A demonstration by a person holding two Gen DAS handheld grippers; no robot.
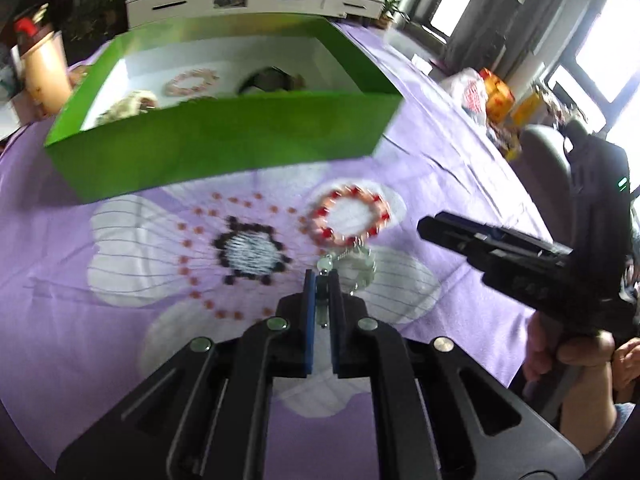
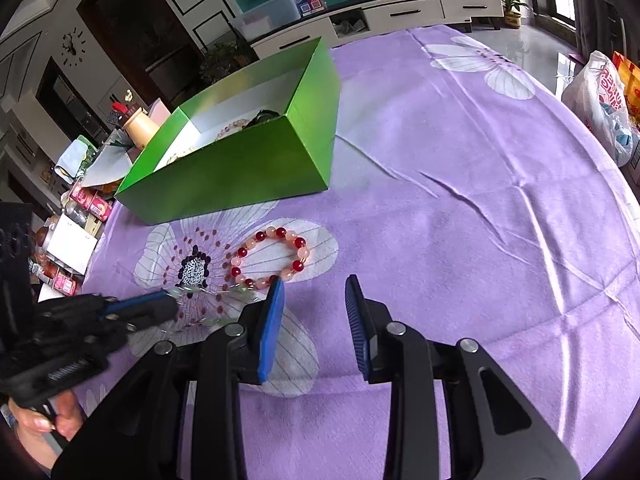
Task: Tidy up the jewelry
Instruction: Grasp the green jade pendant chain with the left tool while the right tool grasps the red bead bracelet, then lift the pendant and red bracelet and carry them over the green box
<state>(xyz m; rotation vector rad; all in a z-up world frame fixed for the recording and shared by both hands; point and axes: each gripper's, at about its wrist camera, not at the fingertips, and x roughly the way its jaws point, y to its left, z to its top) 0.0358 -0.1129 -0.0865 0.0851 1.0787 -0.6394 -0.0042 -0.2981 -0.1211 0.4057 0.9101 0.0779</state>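
My left gripper (image 1: 321,280) is shut on a pale green bead bracelet (image 1: 362,270), which trails from its tips over the purple cloth. In the right wrist view the same left gripper (image 2: 170,300) comes in from the left with the pale green bracelet (image 2: 240,292) at its tip. A red and pink bead bracelet (image 1: 325,210) (image 2: 298,266) lies flat just beyond. My right gripper (image 2: 314,282) is open and holds nothing, its left finger close to the red bracelet; it also shows at the right as the right gripper (image 1: 426,226). The green box (image 1: 224,144) (image 2: 240,172) stands open behind.
Inside the box lie a pink bead bracelet (image 1: 192,80), a dark item (image 1: 272,80) and a pale beaded piece (image 1: 128,106). The purple flowered tablecloth (image 2: 460,200) covers the table. Bags (image 2: 600,100) sit off the right edge, and clutter (image 2: 80,200) off the left.
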